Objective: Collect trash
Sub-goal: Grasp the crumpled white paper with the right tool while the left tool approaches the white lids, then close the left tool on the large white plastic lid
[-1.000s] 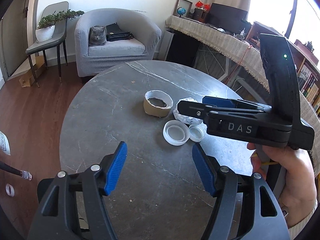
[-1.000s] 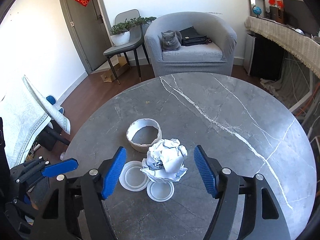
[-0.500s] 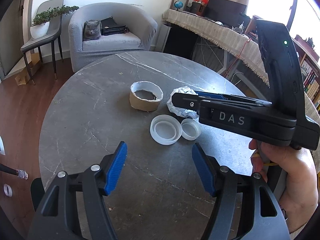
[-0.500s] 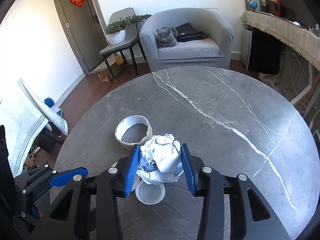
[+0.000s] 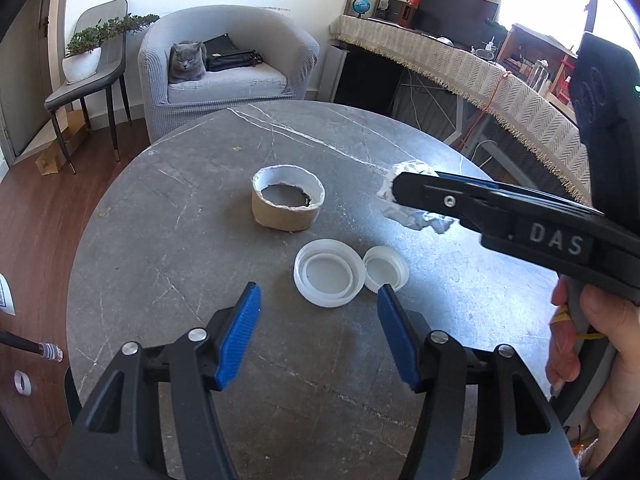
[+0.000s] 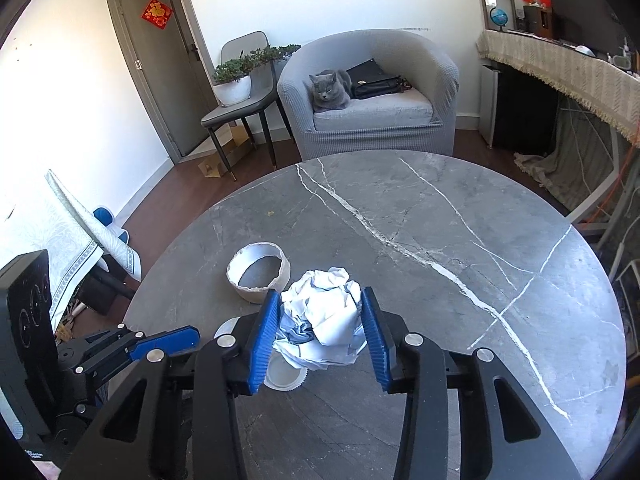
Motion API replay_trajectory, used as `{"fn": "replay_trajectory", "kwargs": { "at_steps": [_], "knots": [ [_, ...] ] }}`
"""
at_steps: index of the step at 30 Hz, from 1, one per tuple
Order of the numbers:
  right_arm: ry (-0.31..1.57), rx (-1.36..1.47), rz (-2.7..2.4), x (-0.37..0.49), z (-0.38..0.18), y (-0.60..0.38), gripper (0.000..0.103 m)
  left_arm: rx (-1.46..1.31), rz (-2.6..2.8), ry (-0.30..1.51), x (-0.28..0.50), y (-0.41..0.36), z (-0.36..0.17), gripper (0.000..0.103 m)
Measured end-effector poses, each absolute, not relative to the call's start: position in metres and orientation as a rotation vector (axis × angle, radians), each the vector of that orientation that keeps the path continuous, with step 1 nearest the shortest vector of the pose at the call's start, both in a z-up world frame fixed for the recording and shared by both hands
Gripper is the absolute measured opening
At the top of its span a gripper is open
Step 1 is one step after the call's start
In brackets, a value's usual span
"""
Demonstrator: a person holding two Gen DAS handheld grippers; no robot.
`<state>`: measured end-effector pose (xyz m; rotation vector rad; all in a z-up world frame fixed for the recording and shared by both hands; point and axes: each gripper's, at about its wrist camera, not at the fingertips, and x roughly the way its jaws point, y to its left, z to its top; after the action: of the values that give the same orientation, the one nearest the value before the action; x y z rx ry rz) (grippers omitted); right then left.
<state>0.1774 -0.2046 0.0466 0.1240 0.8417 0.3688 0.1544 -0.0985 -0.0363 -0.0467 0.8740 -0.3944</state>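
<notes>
A crumpled white paper ball point(image 6: 324, 312) sits squeezed between the blue pads of my right gripper point(image 6: 320, 296), which is shut on it just over the grey marble table point(image 6: 440, 240). In the left wrist view that gripper point(image 5: 400, 188) reaches in from the right with the paper point(image 5: 412, 218) showing around it. My left gripper point(image 5: 319, 296) hovers low over the table, its jaws closing with nothing pressed between them. Just ahead of its tips lie a large white lid point(image 5: 328, 272) and a small white lid point(image 5: 386, 268). Farther back stands a cardboard tape ring point(image 5: 286, 204).
A person's hand point(image 5: 592, 340) holds the right gripper at the right edge. Beyond the table are a grey armchair point(image 5: 240, 80) with a cat point(image 5: 184, 64), a chair with a potted plant point(image 5: 84, 60), and a cloth-draped sideboard point(image 5: 480, 76).
My right gripper closed on the paper ball and carried it a little away from the lids. My left gripper came closer to the two lids and its jaws narrowed slightly.
</notes>
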Motion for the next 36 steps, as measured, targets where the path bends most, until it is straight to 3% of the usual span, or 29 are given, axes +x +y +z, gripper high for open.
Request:
{"fn": "replay_trajectory", "kwargs": {
  "at_steps": [18,21,36],
  "knots": [
    [0.831,0.103,0.362,0.168,0.052,-0.227,0.042,0.087,-0.311,0.880,0.165,-0.122,-0.037,0.056],
    [0.835,0.097,0.363,0.167,0.050,-0.228,0.042,0.088,-0.307,0.879,0.165,-0.123,-0.037,0.042],
    [0.837,0.078,0.395,0.161,0.055,-0.207,0.042,0.009,-0.303,0.867,0.153,-0.093,-0.026,0.042]
  ]
}}
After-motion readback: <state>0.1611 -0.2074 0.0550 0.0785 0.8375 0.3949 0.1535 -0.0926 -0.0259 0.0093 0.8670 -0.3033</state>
